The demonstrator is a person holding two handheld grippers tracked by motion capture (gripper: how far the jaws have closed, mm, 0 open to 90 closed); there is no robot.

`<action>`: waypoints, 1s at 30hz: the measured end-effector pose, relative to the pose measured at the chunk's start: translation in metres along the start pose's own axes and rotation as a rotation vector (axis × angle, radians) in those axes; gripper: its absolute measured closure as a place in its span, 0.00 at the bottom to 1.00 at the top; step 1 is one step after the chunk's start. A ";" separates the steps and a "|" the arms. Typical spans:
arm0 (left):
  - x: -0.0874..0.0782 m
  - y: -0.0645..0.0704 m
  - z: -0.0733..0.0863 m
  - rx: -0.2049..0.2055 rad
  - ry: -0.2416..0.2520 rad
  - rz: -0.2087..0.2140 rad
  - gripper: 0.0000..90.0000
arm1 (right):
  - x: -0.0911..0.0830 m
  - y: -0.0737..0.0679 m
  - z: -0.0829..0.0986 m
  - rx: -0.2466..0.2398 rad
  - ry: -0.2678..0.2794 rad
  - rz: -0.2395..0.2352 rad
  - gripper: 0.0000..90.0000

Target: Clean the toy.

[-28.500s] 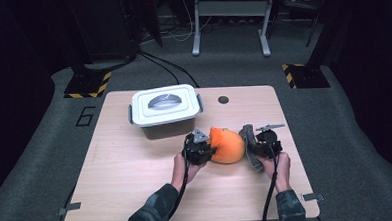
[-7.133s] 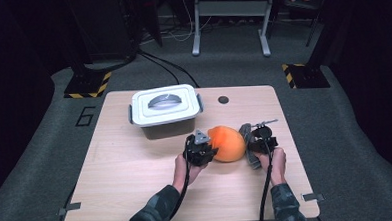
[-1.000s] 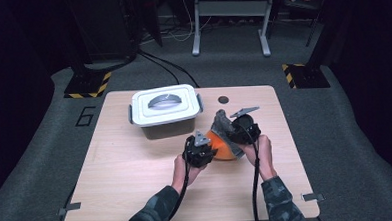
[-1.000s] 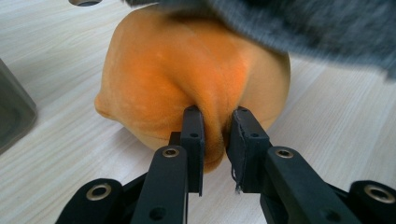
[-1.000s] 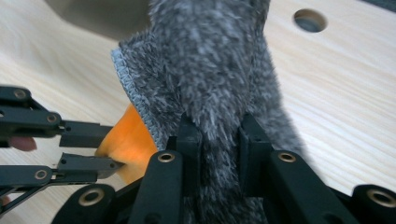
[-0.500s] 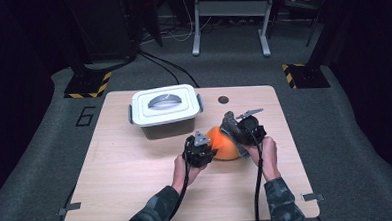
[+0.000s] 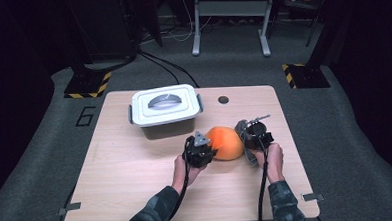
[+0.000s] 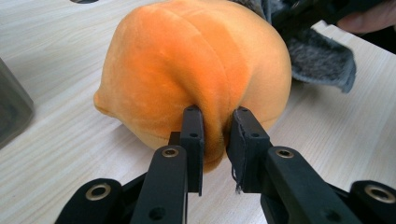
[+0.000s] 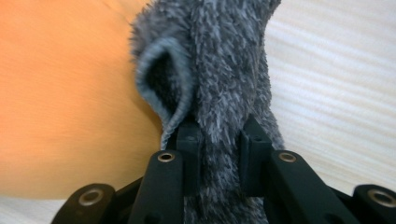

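A round orange plush ball (image 7: 226, 141) lies on the wooden table (image 7: 137, 178) near its middle. My left gripper (image 7: 206, 154) is at its left side, jaws shut on a pinched fold of the orange plush (image 8: 205, 79). A grey furry cloth (image 7: 245, 133) hangs against the ball's right side. My right gripper (image 7: 253, 138) is shut on this grey fur (image 9: 224, 70), with the orange plush (image 9: 70, 93) just to its left. In the left gripper view the grey cloth (image 8: 322, 60) drapes beyond the ball.
A white lidded box (image 7: 165, 109) with a grey handle stands behind the ball at the table's back left. A small dark round hole (image 7: 223, 100) sits near the back edge. Bare tabletop lies at the front and left.
My right gripper has moved right and down with the grey cloth, from over the ball's top to its right side. The left gripper has stayed put on the ball.
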State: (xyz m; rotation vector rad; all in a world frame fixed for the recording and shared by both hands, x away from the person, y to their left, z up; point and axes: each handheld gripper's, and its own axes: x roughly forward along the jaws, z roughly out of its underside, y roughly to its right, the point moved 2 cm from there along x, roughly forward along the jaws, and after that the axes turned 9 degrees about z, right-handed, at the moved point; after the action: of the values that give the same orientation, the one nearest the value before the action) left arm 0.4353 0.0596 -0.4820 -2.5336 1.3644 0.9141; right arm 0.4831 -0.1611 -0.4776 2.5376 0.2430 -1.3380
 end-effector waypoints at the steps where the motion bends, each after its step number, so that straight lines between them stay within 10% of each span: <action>1: 0.000 0.000 0.000 0.001 -0.001 0.003 0.85 | 0.004 0.001 0.001 -0.005 -0.009 0.000 0.82; 8: -0.001 -0.001 0.000 -0.005 -0.001 -0.006 0.84 | 0.000 0.007 -0.001 0.000 -0.009 -0.011 0.82; 17: -0.001 -0.002 0.000 -0.012 0.009 -0.004 0.83 | -0.057 -0.013 -0.020 -0.041 0.159 -0.079 0.82; 30: -0.006 -0.005 -0.002 -0.002 0.023 0.002 0.65 | -0.036 -0.025 -0.023 -0.088 0.099 -0.063 0.82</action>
State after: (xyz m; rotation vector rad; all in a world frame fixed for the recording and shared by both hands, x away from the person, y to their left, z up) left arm 0.4377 0.0659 -0.4779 -2.5528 1.3728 0.8891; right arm 0.4738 -0.1311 -0.4393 2.5446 0.3955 -1.1979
